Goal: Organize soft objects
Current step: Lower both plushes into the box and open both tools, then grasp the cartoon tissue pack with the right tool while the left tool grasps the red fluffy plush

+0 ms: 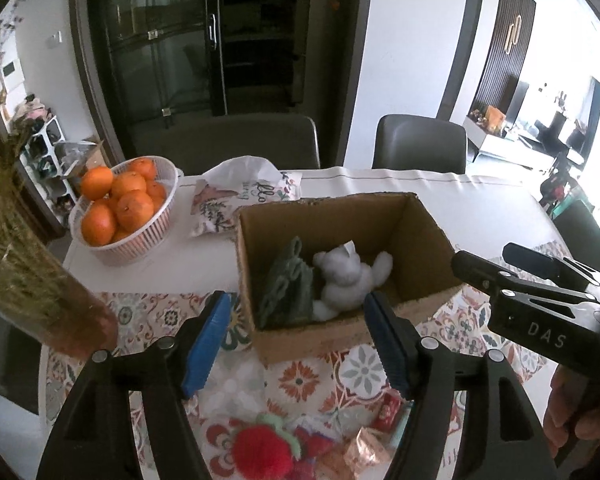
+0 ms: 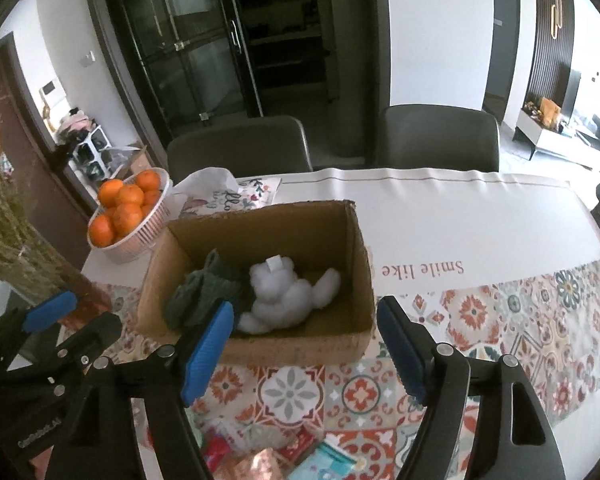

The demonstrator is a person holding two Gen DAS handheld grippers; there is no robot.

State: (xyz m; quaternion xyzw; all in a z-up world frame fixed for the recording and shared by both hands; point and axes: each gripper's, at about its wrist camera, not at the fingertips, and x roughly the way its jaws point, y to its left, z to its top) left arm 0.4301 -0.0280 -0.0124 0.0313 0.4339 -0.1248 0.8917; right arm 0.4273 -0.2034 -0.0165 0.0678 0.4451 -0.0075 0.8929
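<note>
An open cardboard box (image 1: 424, 236) (image 2: 356, 248) stands on the table. Inside lie a white plush bear (image 1: 350, 276) (image 2: 284, 296) and a dark green knitted piece (image 1: 288, 288) (image 2: 204, 292). My left gripper (image 1: 296, 336) is open and empty, just in front of the box. My right gripper (image 2: 304, 344) is open and empty, also at the box's near wall; it shows at the right of the left wrist view (image 1: 516, 268). A red plush strawberry (image 1: 264, 452) lies on the table below my left gripper, among small packets.
A white basket of oranges (image 1: 120, 208) (image 2: 128, 212) stands back left, a printed pillow (image 1: 240, 200) (image 2: 228, 196) behind the box. Dried flowers (image 1: 16, 240) stand at left. Snack packets (image 1: 384, 420) (image 2: 268, 460) lie near the front edge. Two chairs (image 1: 420, 144) stand behind the table.
</note>
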